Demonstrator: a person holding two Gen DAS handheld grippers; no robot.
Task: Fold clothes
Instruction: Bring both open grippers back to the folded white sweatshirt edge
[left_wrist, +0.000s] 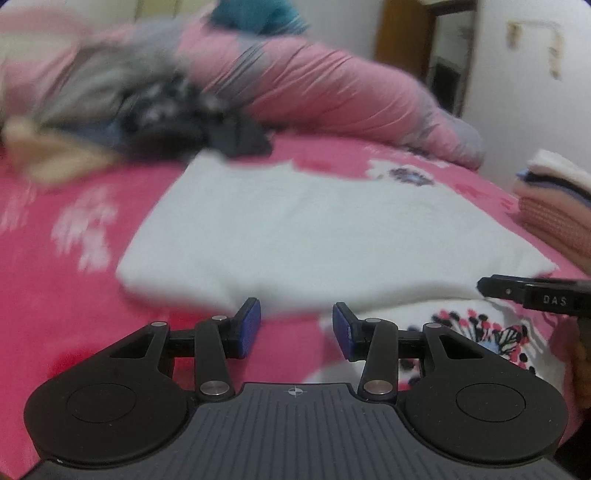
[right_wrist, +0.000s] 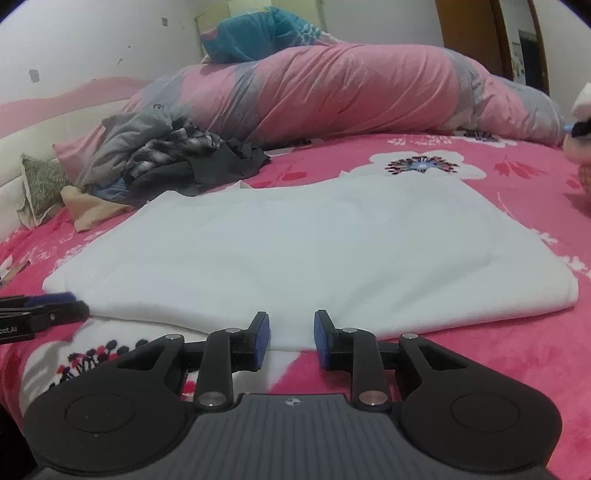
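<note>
A white garment (left_wrist: 295, 229) (right_wrist: 280, 254) lies flat and folded into a broad rectangle on the pink flowered bed (left_wrist: 85, 295) (right_wrist: 517, 350). My left gripper (left_wrist: 296, 326) hovers open just short of its near edge, blue pads apart with nothing between them. In the left wrist view my right gripper (left_wrist: 532, 293) shows at the right edge, by the garment's near right corner. My right gripper (right_wrist: 291, 334) is open too, its fingertips at the garment's near hem, holding nothing. The left gripper (right_wrist: 44, 314) shows at the left edge of the right wrist view.
A heap of unfolded grey, plaid and dark clothes (right_wrist: 166, 158) (left_wrist: 147, 107) lies at the back left beside a tan piece (right_wrist: 92, 210). A rolled pink quilt (right_wrist: 332, 92) (left_wrist: 332, 88) spans the back. Folded stacked clothes (left_wrist: 554, 199) sit at the right.
</note>
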